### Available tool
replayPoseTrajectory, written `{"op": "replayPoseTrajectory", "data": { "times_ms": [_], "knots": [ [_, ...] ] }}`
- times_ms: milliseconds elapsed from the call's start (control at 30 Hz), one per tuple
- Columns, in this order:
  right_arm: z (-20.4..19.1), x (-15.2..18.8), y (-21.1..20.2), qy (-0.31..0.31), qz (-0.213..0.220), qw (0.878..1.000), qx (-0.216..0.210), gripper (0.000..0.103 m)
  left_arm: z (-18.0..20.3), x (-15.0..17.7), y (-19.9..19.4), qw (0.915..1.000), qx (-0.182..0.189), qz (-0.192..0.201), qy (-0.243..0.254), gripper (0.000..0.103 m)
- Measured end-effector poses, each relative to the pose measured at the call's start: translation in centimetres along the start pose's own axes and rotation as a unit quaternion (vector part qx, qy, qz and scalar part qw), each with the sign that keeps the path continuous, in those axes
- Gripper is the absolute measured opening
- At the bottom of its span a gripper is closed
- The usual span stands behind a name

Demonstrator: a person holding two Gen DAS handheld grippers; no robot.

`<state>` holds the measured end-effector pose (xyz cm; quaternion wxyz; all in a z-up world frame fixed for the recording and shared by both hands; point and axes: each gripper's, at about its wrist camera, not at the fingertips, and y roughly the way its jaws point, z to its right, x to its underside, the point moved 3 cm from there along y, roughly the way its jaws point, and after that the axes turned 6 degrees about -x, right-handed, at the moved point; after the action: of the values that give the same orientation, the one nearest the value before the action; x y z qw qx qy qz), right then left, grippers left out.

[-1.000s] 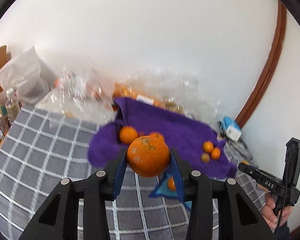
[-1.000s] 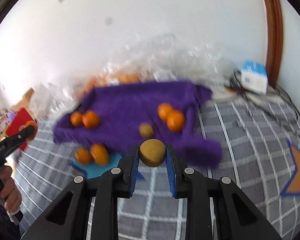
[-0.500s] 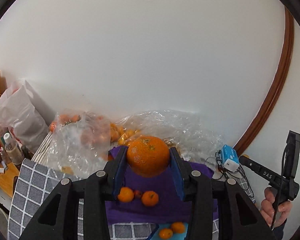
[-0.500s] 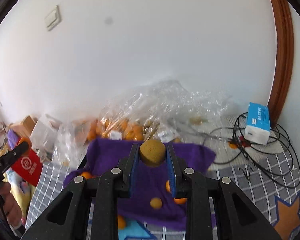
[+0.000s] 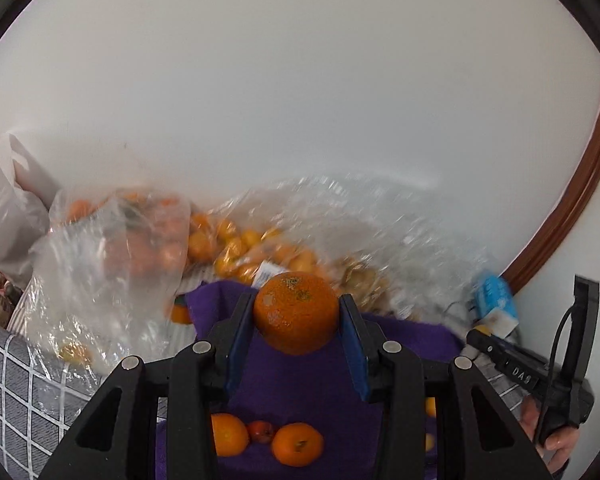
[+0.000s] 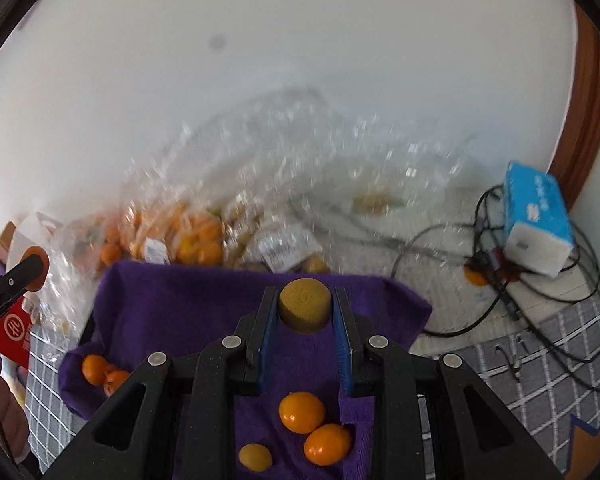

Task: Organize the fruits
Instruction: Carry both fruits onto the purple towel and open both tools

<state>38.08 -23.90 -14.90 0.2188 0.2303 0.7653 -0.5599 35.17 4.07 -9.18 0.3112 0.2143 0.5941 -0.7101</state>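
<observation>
Both grippers have swung up off the checked cover toward the far bags.

Left wrist: left gripper (image 5: 297, 314) fingers clamp big orange (image 5: 296, 311) above purple cloth (image 5: 300, 392).

Right wrist: right gripper (image 6: 305, 309) fingers nearly closed, pinching small brownish-yellow fruit (image 6: 305, 305) over cloth's far edge.
</observation>
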Motion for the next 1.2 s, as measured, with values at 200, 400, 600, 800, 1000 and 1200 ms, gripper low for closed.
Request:
{"op": "replayPoseTrajectory", "data": {
  "times_ms": [200,400,600,800,1000,1200],
  "knots": [
    [0.8,1.8,5.0,0.002,-0.075,0.997,0.011,0.026,-0.7,1.9,4.0,0.9984,-0.007,-0.056,-0.006,0.040],
    [0.6,2.9,6.5,-0.006,-0.102,0.995,0.015,0.026,-0.4,3.2,6.1,0.9946,-0.015,-0.103,-0.004,0.040],
    [0.5,3.4,7.0,-0.009,-0.118,0.993,0.013,0.028,-0.6,4.3,7.8,0.9895,-0.040,-0.139,-0.007,0.040],
    [-0.9,3.1,5.7,-0.047,-0.093,0.994,0.014,0.046,-0.1,5.1,8.7,0.9857,-0.044,-0.163,-0.001,0.040],
    [-2.4,1.8,3.3,-0.050,-0.038,0.998,-0.016,0.055,0.8,4.8,8.1,0.9870,-0.043,-0.154,0.015,0.053],
    [-3.8,0.8,1.1,-0.074,0.002,0.997,0.002,0.055,1.5,3.5,5.4,0.9933,-0.030,-0.110,0.020,0.055]
  ]
}}
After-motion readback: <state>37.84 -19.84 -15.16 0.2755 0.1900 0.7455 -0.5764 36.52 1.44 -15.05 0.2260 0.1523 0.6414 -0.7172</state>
